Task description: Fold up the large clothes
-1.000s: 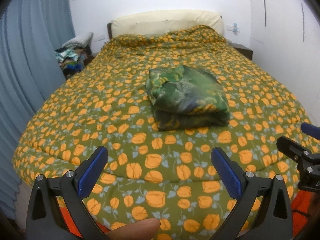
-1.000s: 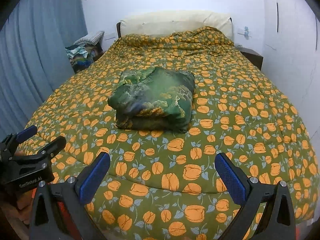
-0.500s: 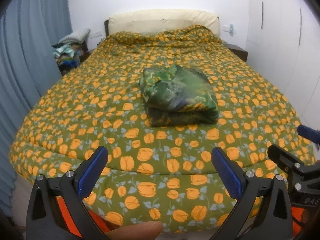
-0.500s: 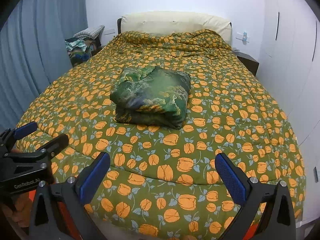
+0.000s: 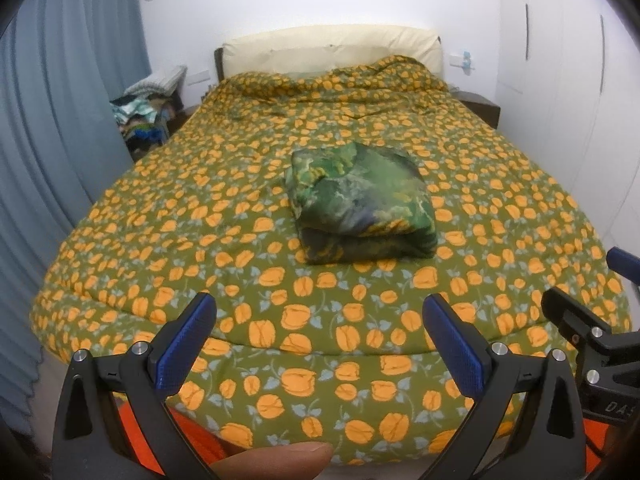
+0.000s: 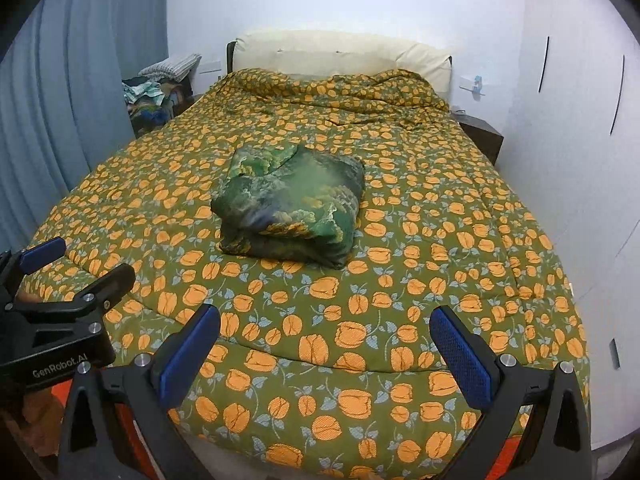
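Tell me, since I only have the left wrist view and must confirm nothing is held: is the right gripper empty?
Observer: Yes. In its own view the right gripper stands wide open, with nothing between its pads.
Operator: And the bundle's right side?
Observer: The folded green garment shows a rounded, closed edge there and rests on the bedspread.
Operator: My left gripper from outside?
Observer: The left gripper is open too, near the bed's front left corner, holding nothing.

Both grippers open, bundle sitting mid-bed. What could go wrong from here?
1. The green folded bundle is thick and loosely stacked; one corner flap sticks up at the back and may spring open.
2. Both the left gripper and right gripper hang at the bed's foot, far from it; regrasping could snag the flowered quilt.
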Demonstrator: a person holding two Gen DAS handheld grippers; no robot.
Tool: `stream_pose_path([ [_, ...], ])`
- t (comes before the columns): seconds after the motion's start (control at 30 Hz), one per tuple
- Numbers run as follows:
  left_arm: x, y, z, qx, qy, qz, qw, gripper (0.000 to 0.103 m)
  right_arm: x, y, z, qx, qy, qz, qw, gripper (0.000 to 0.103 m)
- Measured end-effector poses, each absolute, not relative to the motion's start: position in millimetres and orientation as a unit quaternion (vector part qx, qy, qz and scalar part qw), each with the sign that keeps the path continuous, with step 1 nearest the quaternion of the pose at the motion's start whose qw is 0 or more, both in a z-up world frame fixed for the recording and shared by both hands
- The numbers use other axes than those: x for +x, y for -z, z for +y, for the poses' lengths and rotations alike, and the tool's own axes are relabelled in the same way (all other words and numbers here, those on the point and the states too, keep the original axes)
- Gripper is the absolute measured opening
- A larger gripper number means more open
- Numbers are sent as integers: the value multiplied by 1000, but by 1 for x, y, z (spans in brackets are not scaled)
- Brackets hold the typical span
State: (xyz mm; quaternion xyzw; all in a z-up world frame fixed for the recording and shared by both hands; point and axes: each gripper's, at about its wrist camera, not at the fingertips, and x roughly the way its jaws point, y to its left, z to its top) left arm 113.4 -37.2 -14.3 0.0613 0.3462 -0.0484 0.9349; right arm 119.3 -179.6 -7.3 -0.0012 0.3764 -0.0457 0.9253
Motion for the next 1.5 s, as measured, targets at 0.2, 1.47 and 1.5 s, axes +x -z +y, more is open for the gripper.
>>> stream_pose_path([
  [0.2, 114, 13, -38, 60, 47, 348, 934, 103, 119, 5, -179, -9, 58, 374, 926, 103],
  [1.47, 115, 16, -44, 62, 48, 360, 930, 103, 116, 2, -189, -6, 82, 373, 924, 103],
  [1.5, 115, 16, -44, 63, 46, 359, 930, 102, 116, 3, -190, -5, 82, 373, 924, 103],
])
